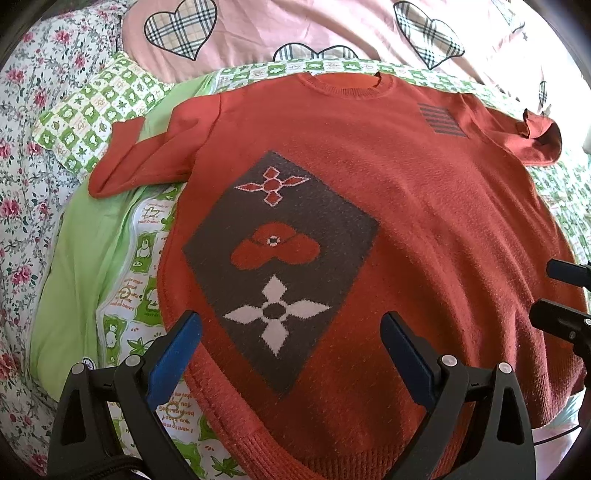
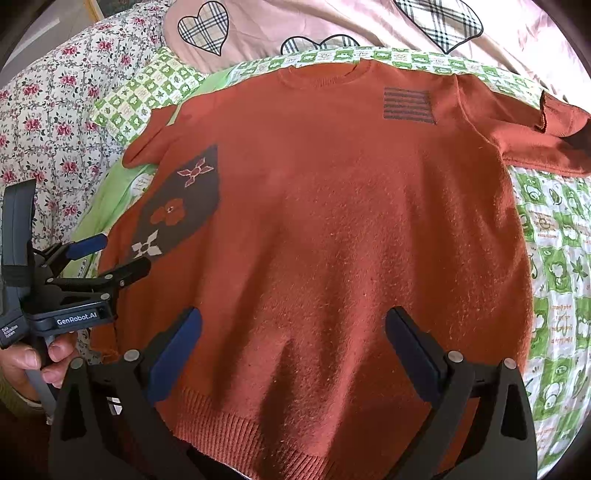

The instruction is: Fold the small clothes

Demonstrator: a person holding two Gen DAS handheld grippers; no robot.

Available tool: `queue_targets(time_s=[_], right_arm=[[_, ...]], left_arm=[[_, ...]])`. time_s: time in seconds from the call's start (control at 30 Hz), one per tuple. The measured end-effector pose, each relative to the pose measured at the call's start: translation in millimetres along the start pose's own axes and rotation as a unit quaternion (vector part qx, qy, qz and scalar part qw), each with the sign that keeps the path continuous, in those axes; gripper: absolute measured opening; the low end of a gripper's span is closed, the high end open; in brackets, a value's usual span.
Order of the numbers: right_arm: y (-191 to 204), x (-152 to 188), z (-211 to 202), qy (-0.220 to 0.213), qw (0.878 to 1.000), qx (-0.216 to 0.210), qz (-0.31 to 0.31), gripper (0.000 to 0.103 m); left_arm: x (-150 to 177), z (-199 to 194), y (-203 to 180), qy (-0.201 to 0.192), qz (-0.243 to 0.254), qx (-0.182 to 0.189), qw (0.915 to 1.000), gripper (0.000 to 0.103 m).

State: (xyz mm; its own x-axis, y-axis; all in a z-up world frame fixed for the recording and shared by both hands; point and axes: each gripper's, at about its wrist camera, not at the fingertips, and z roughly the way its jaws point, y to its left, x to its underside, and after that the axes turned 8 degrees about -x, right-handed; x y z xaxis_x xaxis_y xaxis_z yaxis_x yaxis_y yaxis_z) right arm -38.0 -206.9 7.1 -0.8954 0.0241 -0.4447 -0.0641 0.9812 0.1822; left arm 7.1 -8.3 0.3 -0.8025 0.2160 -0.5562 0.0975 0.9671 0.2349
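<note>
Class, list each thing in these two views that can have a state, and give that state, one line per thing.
Sweater: spread flat, front up, not yet folded.
Left sleeve: doubled over on itself beside the body.
Right sleeve: stretched outward, cuff end turned over.
Left tool: open, hovering over the hem, holding nothing.
Right tool: open, over the hem, holding nothing.
Green quilt: spread under the sweater.

Bed covered by green-and-white checked quilt [image 2: 554,266]. Orange knit sweater [image 2: 332,221] spread flat on it, front up, sleeves out sideways. Pink heart-print duvet [image 1: 332,22] along far edge, floral bedding [image 1: 22,147] at left, both touching the quilt.
</note>
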Motion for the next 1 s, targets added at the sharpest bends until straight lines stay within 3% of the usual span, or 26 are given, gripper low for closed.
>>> queue_targets(time_s=[0.4,0.67,1.0], right_arm=[[-2.3,-1.0,-0.3,-0.002,1.0,0.012,-0.001,0.099],[-7.5,-1.1,2.8,-0.001,1.0,0.017,0.0,0.099],[-42.5,-24.1,-12.7,-0.023,0.998,0.057,-0.015,0.094]], left_arm=[[-2.4,-1.3,-5.1,-0.015,0.01,-0.006,0.9998,0.098],[-5.4,3.5,-4.5,-0.001,0.006,0.019,0.9998,0.098],[-29.5,19.1,-4.6,0.004,0.016,0.008,0.9998,0.098]])
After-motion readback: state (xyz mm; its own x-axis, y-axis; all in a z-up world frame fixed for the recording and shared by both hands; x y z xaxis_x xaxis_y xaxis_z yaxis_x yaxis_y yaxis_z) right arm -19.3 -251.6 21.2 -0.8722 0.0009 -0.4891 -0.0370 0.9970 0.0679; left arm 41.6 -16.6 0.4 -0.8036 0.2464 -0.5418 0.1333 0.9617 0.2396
